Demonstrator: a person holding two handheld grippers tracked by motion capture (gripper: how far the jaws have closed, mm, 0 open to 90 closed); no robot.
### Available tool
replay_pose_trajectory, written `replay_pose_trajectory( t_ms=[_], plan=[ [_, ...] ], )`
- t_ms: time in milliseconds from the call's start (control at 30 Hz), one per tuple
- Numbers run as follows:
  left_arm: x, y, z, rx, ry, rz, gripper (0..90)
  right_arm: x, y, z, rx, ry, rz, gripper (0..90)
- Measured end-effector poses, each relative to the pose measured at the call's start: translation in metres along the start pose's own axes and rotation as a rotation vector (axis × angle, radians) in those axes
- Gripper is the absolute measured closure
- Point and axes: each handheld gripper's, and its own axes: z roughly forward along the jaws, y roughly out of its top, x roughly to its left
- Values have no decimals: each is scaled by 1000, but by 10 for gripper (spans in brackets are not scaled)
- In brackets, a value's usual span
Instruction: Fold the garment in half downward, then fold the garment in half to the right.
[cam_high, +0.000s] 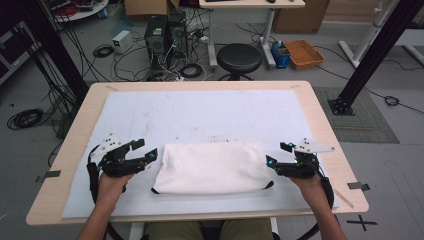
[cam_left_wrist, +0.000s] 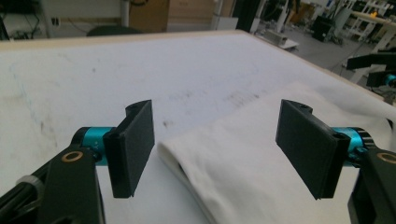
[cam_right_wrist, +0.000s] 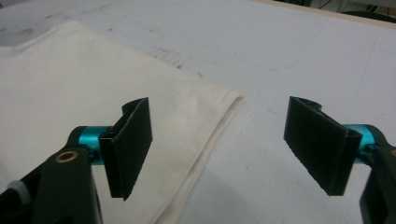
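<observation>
A folded white cloth lies flat on the white mat, near the table's front edge. My left gripper sits just off the cloth's left end, jaws wide apart and holding nothing. My right gripper sits just off the right end, also open and holding nothing. In the left gripper view the gripper hovers over a folded corner of the cloth, pads clear of it. In the right gripper view the gripper straddles the cloth's folded edge without touching it.
The mat covers most of a wooden table. Beyond the far edge stand a black stool, computer towers, floor cables and an orange tray. Black frame posts rise at both sides.
</observation>
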Motion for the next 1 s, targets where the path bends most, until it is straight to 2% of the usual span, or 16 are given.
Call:
replay_pose_trajectory(
  t_ms=[67,167,233,300,367,467,533,667,767,900,1000],
  plan=[
    [6,1,8,-24,-11,16,281,-6,2,6,10,19,-1,215],
    [14,-1,16,-41,-54,7,283,-14,2,14,22,63,-6,215],
    [17,-3,18,-43,-79,12,284,-16,1,14,22,82,-5,215],
    [18,-4,18,-39,-123,17,284,-17,1,11,5,113,-16,215],
    [16,-4,17,-39,-129,77,284,-17,2,6,-15,100,-37,210],
    [16,-6,15,-49,-152,97,284,-18,2,3,-33,77,-42,208],
    [15,-6,13,-55,-155,98,283,-19,2,0,-38,58,-42,208],
    [18,-8,6,-80,-136,50,281,-19,5,-3,-43,47,-57,208],
    [20,-10,4,-61,-120,19,272,-20,4,-4,-42,31,-53,208],
    [18,-10,3,-58,-103,23,272,-20,0,-5,-37,24,-54,208],
    [19,-10,5,-38,-94,29,272,-20,0,-7,-43,20,-50,208]
  ],
)
